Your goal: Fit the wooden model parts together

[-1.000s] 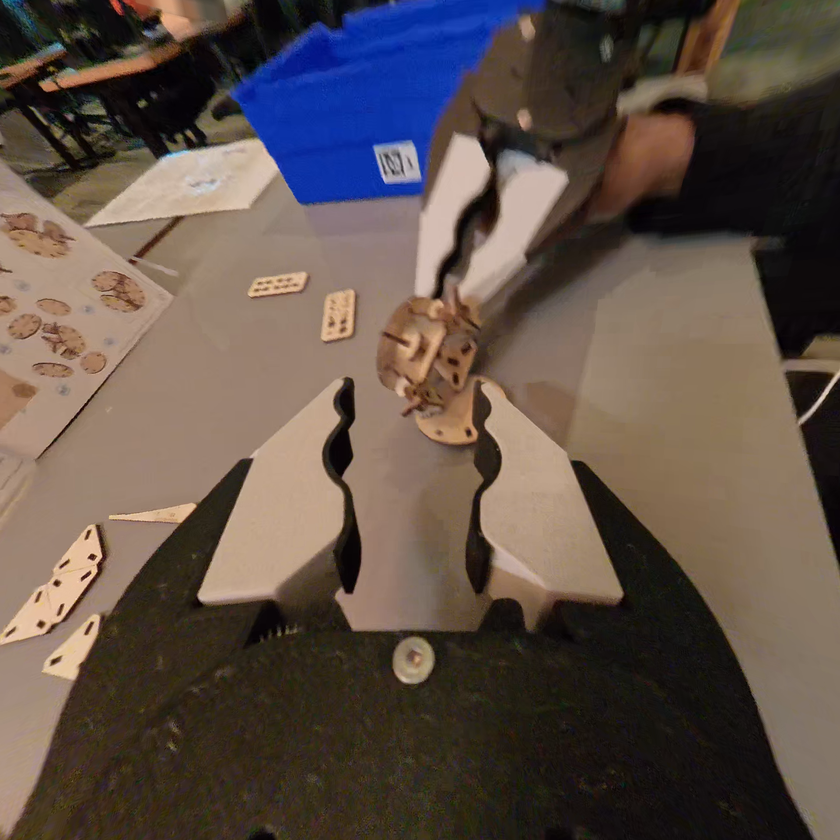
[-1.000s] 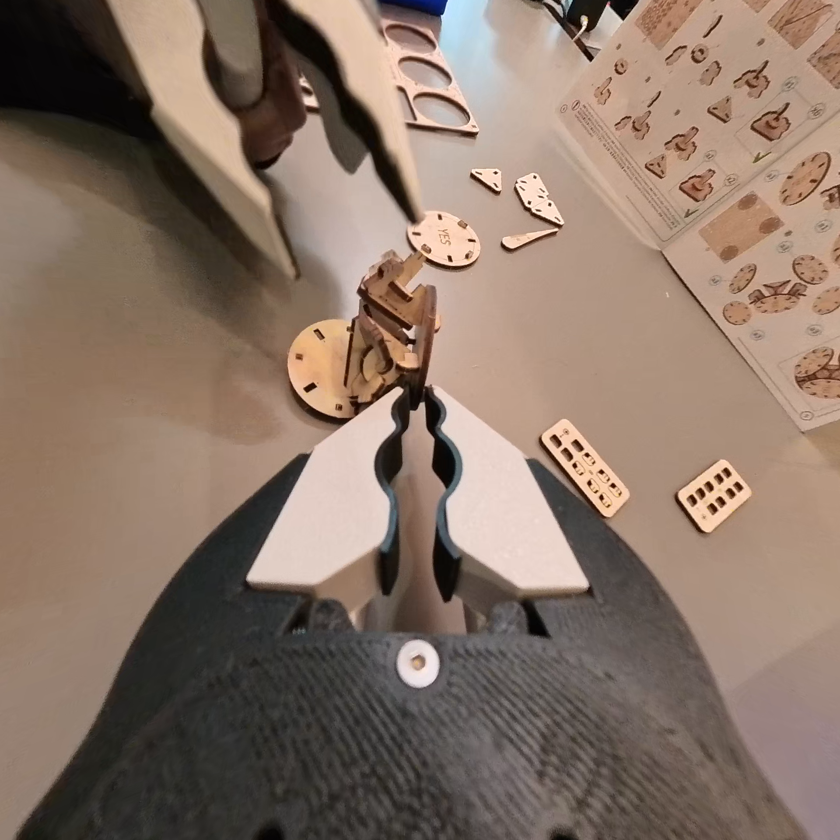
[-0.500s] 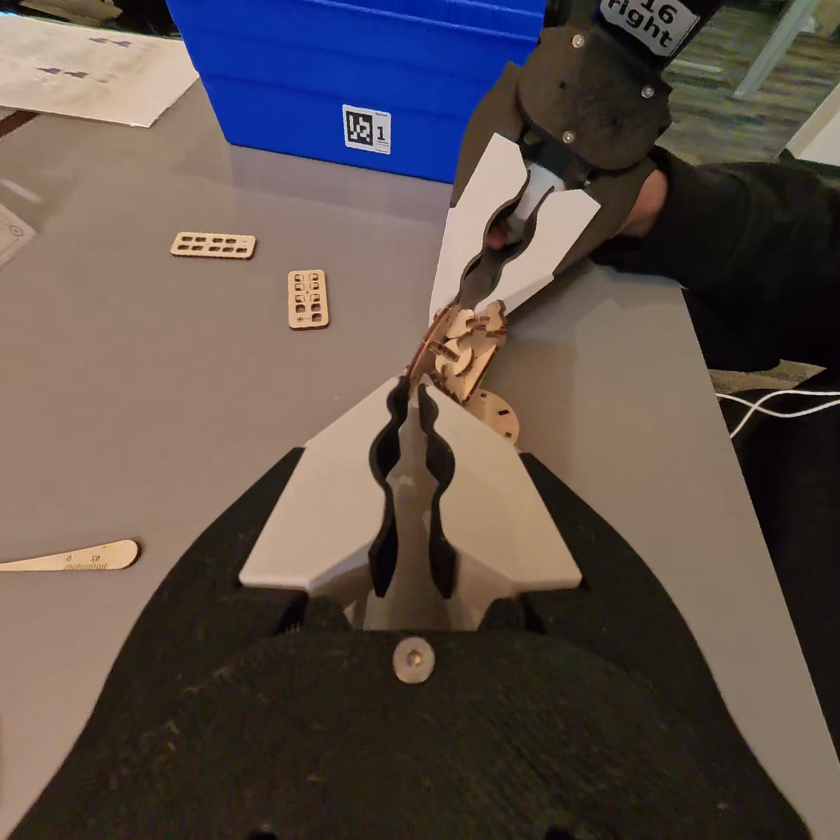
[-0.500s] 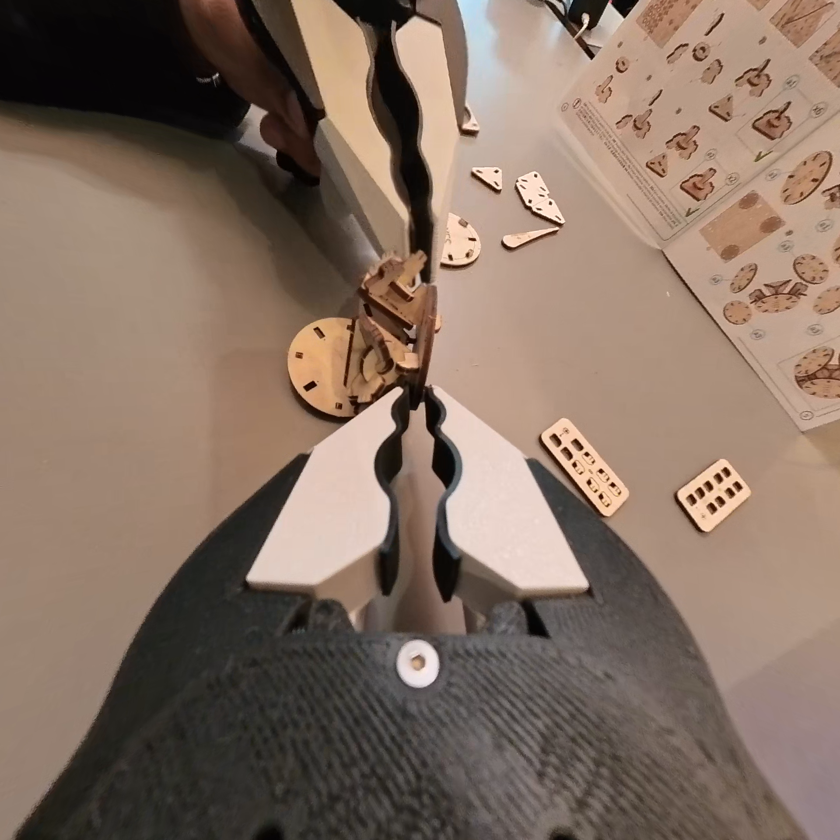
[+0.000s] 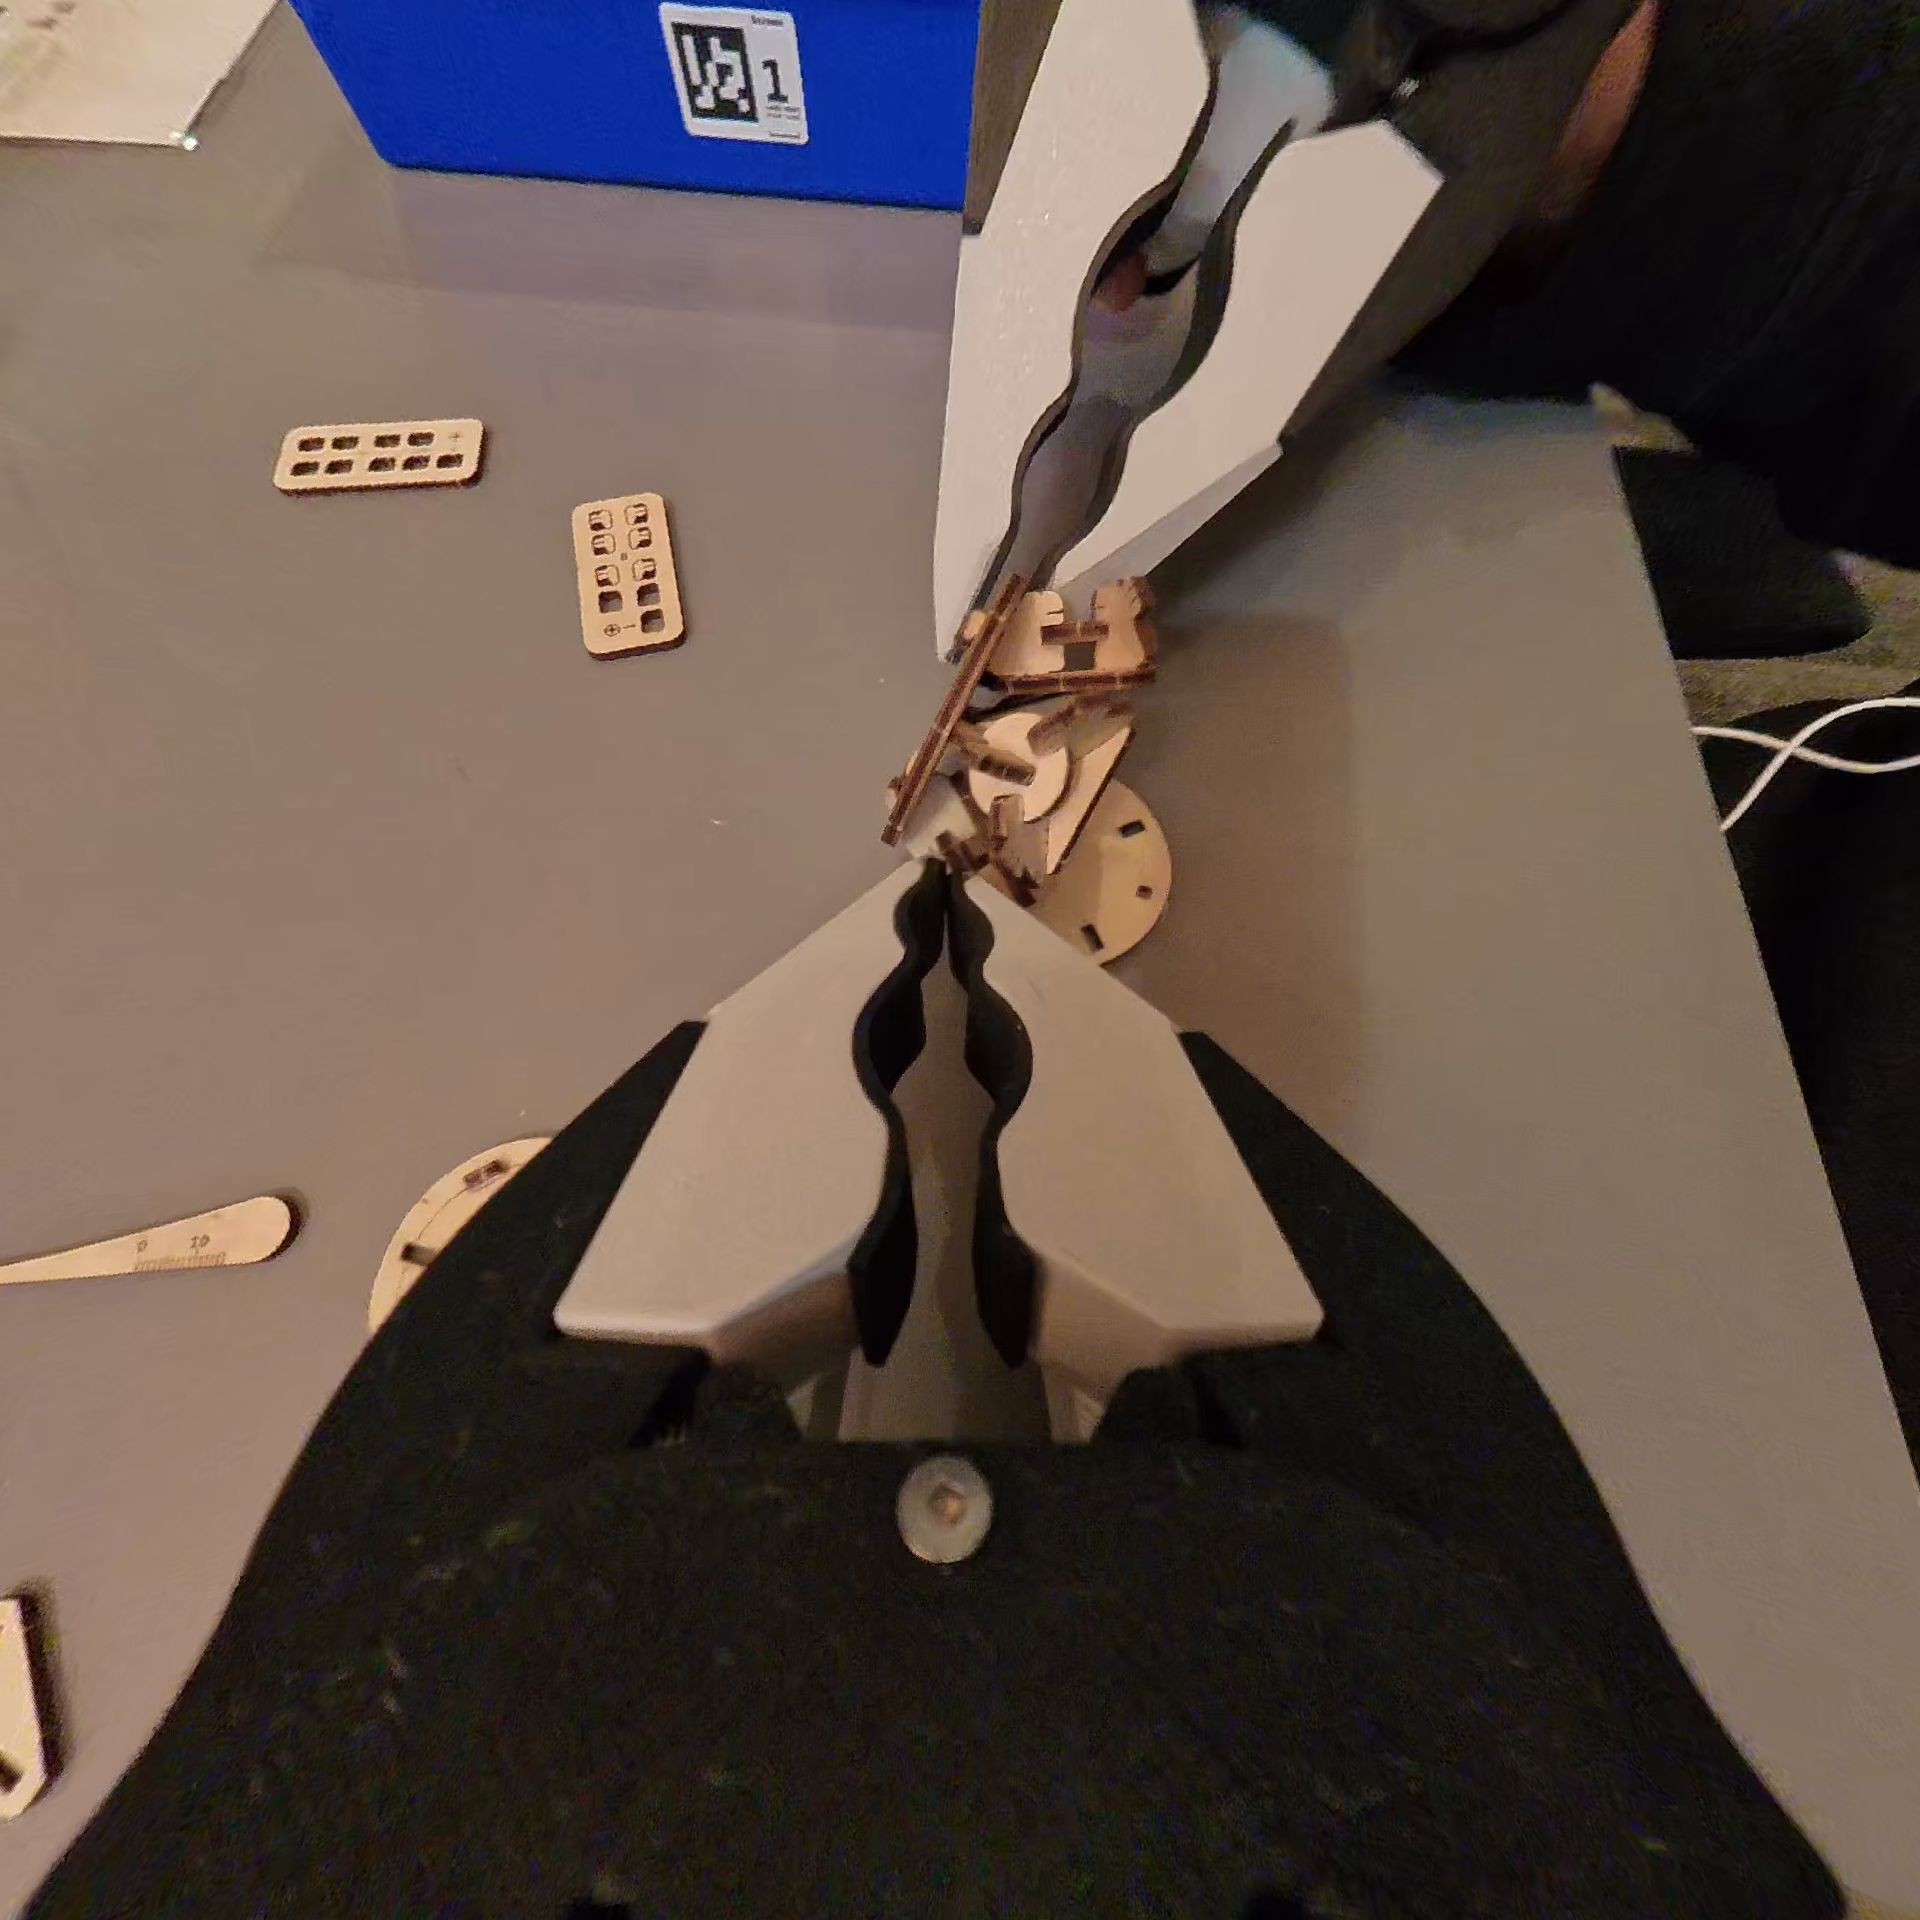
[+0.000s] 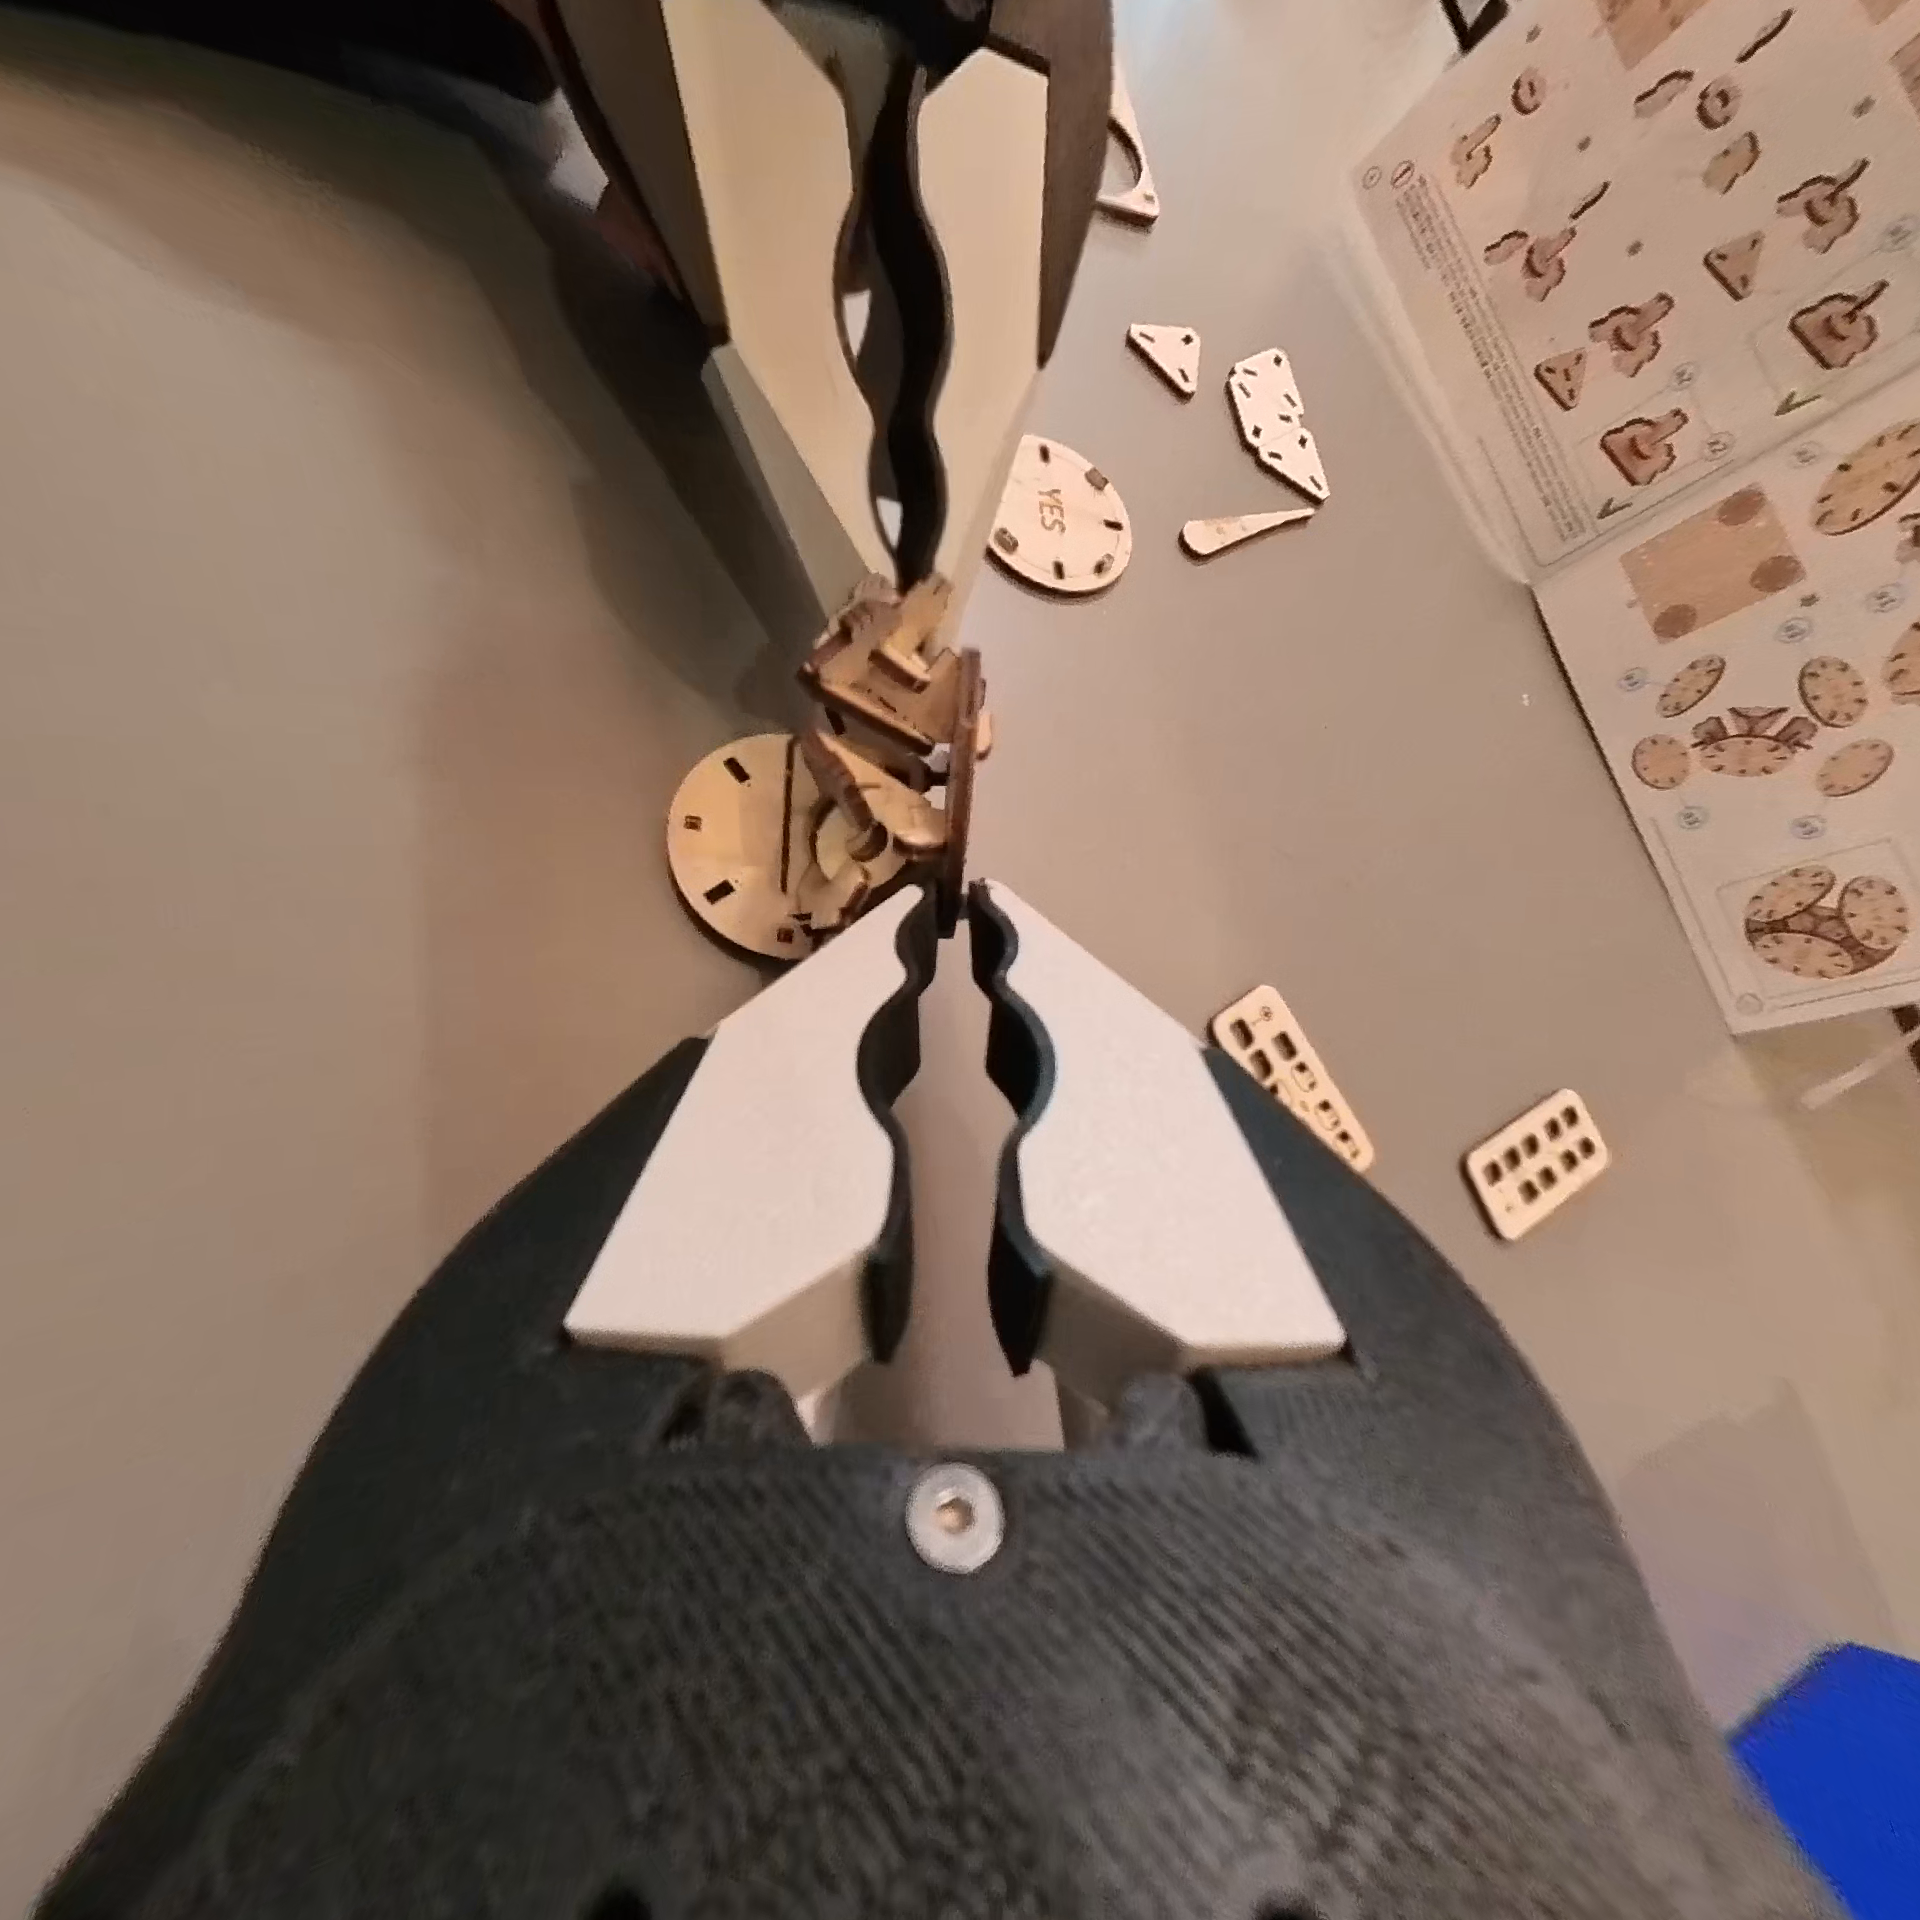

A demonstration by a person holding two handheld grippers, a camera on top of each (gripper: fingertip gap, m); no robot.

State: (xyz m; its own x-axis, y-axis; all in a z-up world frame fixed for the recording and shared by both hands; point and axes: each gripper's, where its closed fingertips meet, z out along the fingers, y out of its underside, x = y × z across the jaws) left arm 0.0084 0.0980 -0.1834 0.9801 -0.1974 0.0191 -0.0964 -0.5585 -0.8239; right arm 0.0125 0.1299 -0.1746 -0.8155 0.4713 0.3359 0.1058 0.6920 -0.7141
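grey table [image 5: 312, 831] | flat wooden pieces [image 5: 629, 575] | instruction sheet [image 6: 1714, 520] | blue bin [image 5: 520, 83]

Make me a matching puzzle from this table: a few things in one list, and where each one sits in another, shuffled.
Things:
1. blue bin
2. wooden model
3. instruction sheet
4. slotted wooden rectangle

Places:
A. open and flat, printed with drawings
B. upright over a round wooden disc
C. flat on the grey table
D. at the table's far end, bearing a black-and-white tag

Pairs: 1-D, 2-B, 3-A, 4-C.
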